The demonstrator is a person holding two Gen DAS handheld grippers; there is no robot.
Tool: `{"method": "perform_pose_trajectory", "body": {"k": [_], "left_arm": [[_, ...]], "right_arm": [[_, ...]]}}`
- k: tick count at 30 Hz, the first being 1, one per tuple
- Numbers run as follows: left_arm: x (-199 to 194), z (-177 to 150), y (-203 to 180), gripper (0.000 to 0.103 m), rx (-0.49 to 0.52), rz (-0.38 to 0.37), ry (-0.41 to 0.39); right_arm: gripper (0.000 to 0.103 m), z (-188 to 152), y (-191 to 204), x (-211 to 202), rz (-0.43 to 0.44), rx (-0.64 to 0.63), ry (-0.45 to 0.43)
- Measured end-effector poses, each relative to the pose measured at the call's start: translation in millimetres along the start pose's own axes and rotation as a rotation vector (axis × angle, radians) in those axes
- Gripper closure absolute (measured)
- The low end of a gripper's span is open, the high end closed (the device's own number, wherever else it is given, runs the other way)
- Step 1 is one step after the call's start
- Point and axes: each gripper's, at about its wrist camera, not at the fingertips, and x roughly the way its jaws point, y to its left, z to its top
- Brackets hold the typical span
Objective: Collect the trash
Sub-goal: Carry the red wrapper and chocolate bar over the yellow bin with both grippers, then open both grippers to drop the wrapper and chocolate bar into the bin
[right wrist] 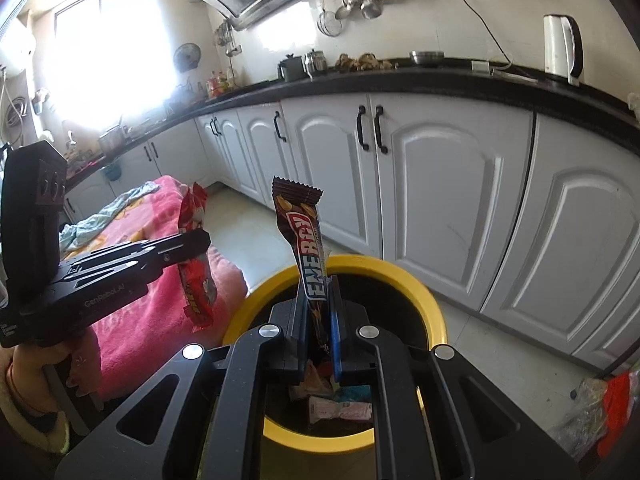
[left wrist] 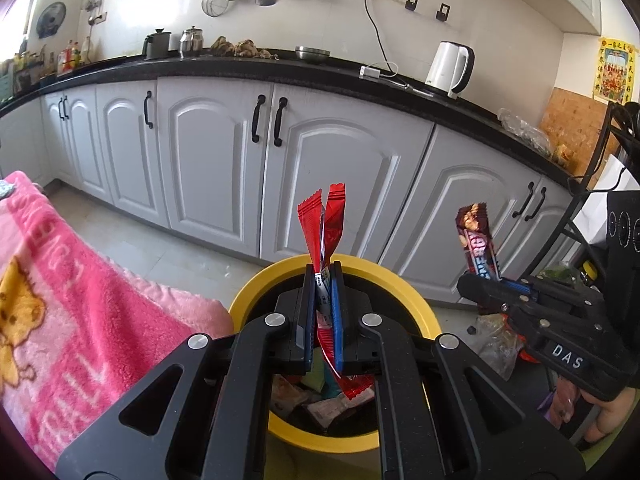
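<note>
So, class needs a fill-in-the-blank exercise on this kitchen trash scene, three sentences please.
1. The left gripper is shut on a crinkled ____ foil wrapper.
2. The right gripper grips a brown snack-bar wrapper printed with the word ____.
3. Both wrappers hang above a round bin with a ____ rim.

Missing words: red; ENERGY; yellow

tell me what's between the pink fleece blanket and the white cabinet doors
Bare pale tiled floor separates the pink fleece blanket from the white cabinet doors; the left wrist view shows it best.
</note>
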Motion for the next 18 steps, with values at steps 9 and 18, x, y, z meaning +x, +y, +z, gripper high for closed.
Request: {"method": "perform_pose_trajectory", "body": {"k": [9, 18], "left_arm": [[19.4, -16.8, 7.8, 0.1, -0.021, 0.0, 0.044], [33.0, -26.2, 13.2, 0.099, -0.044, -0.016, 0.085]], "right_arm": [[0.094, -19.8, 2.9, 28.6, 0.002, 0.007, 0.094], [0.094, -32.5, 1.4, 43.8, 0.005, 0.035, 0.162]]}}
